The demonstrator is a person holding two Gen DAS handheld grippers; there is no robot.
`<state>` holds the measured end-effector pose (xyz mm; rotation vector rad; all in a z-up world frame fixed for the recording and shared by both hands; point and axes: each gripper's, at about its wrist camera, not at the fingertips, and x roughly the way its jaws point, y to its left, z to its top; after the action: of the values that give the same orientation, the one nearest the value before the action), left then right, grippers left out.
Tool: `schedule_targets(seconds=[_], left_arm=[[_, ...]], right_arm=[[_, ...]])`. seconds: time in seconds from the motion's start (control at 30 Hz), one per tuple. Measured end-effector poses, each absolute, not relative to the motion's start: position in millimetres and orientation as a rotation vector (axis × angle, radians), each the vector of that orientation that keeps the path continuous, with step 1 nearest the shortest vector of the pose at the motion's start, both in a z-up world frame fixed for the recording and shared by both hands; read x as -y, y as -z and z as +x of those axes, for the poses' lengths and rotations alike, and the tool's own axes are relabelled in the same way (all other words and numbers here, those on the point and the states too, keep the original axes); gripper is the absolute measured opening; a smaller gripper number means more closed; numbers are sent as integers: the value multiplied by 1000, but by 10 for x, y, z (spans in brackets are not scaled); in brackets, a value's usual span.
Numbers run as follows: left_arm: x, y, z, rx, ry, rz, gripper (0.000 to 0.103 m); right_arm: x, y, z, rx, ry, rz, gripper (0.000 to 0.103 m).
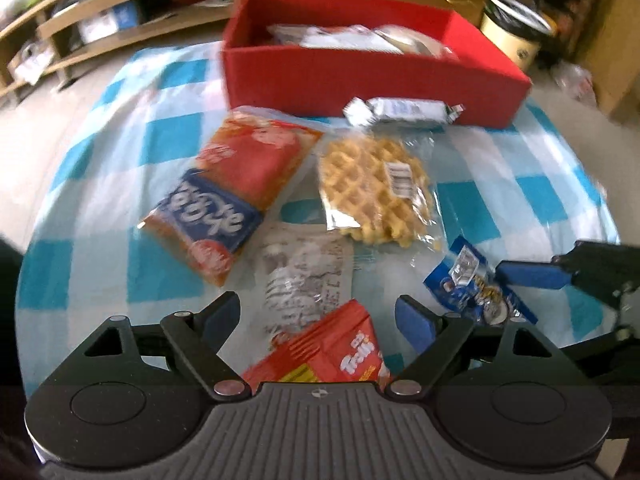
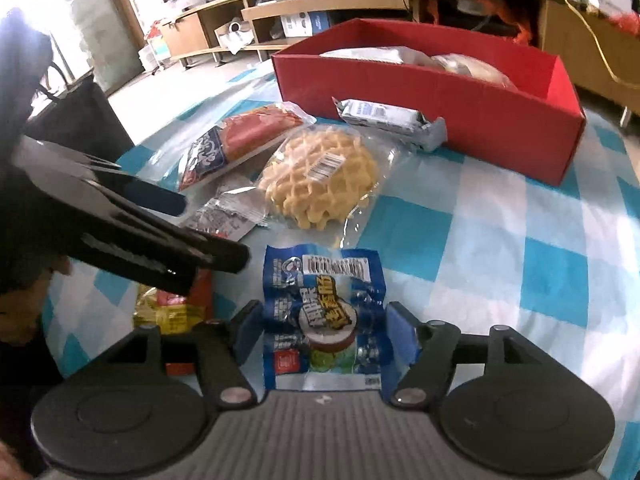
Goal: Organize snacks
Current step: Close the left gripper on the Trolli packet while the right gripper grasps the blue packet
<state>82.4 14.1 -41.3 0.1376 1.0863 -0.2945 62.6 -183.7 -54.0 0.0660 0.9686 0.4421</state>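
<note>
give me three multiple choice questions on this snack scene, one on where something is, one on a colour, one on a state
1. Where does the wrapped waffle lie?
A. inside the box
B. on the checked cloth in front of the box
C. on the shelf behind

2. What colour is the box?
A. red
B. green
C. white

3. How does the right hand-held gripper stand toward the blue snack packet?
A. shut tight on the silver bar
B. far from every snack
C. its fingers on either side of the packet

Answers:
1 B, the waffle rests on the blue and white cloth, short of the box wall.
2 A, its walls are red in both views.
3 C, the packet lies between the fingers, with a small gap showing at each side.
</note>
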Motion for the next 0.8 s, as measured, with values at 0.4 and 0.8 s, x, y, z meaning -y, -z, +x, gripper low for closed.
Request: schedule_targets(seconds=[0.4, 0.8], left_arm=[[-108, 588, 548, -1198, 125, 12, 91], [73, 532, 493, -1114, 50, 64, 70]], right_arm=[[2031, 379, 562, -901, -442, 128, 36], [2257, 441, 587, -927, -441, 239, 59]])
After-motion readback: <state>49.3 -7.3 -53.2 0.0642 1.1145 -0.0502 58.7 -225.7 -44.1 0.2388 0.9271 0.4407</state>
